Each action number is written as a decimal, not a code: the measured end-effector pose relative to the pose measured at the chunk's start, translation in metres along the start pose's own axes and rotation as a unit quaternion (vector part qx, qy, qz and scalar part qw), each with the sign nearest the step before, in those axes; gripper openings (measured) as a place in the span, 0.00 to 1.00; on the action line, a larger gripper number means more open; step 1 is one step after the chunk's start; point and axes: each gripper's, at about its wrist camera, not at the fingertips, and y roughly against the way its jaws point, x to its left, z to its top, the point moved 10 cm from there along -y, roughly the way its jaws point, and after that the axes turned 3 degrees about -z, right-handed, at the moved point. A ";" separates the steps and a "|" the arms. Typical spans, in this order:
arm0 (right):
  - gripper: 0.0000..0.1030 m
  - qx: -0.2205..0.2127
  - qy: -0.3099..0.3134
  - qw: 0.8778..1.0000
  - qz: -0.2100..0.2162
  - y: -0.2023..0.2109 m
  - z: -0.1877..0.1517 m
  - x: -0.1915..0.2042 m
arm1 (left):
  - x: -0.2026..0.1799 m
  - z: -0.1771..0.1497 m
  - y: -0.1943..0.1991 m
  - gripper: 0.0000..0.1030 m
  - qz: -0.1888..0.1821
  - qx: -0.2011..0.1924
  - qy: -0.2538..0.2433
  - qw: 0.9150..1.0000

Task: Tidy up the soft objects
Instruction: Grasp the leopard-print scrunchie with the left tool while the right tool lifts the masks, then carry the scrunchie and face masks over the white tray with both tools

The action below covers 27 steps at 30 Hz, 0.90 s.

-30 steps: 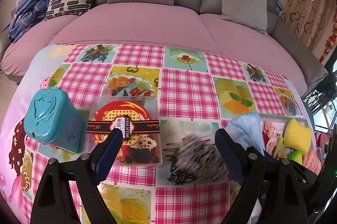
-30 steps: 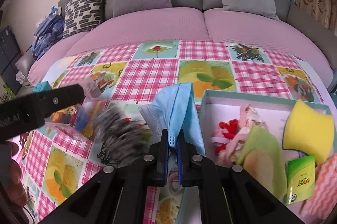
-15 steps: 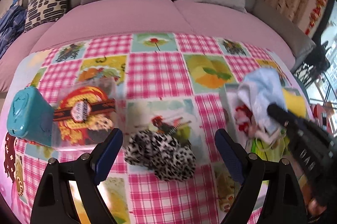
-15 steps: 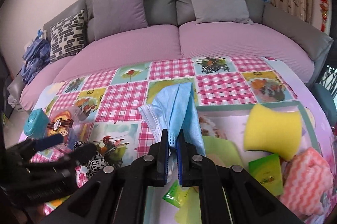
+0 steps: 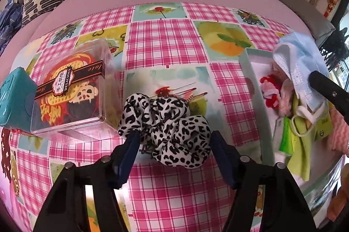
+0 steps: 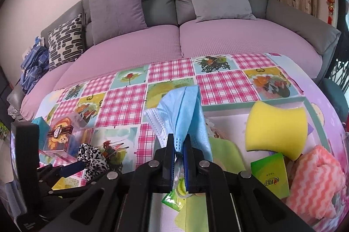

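Note:
A black-and-white leopard scrunchie [image 5: 165, 123] lies on the checked tablecloth. My left gripper [image 5: 173, 138] is down around it with its jaws closing; both blue pads [image 5: 130, 144] reach the scrunchie's sides without visibly squeezing it. The same scrunchie [image 6: 91, 155] shows at the lower left of the right wrist view. My right gripper [image 6: 178, 142] is shut on a blue face mask [image 6: 185, 105] and holds it over the mint-rimmed box [image 6: 226, 107]. The mask [image 5: 298, 57] hangs over that box [image 5: 255, 83] in the left wrist view.
The box holds a yellow sponge [image 6: 277, 125], a pink wavy cloth [image 6: 316, 177], a green packet [image 6: 270, 175] and green cloth. A clear plastic box [image 5: 72, 88] and a teal tin [image 5: 13, 96] stand left of the scrunchie. A pink-covered sofa [image 6: 196, 40] lies beyond the table.
My left gripper has dropped onto the scrunchie and its jaws have narrowed around it. The right gripper carried the mask to the right, over the box.

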 end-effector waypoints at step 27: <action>0.07 -0.040 -0.075 0.995 -0.051 0.039 0.015 -0.073 | -0.086 0.043 0.052 0.26 -0.075 -0.113 -0.087 0.987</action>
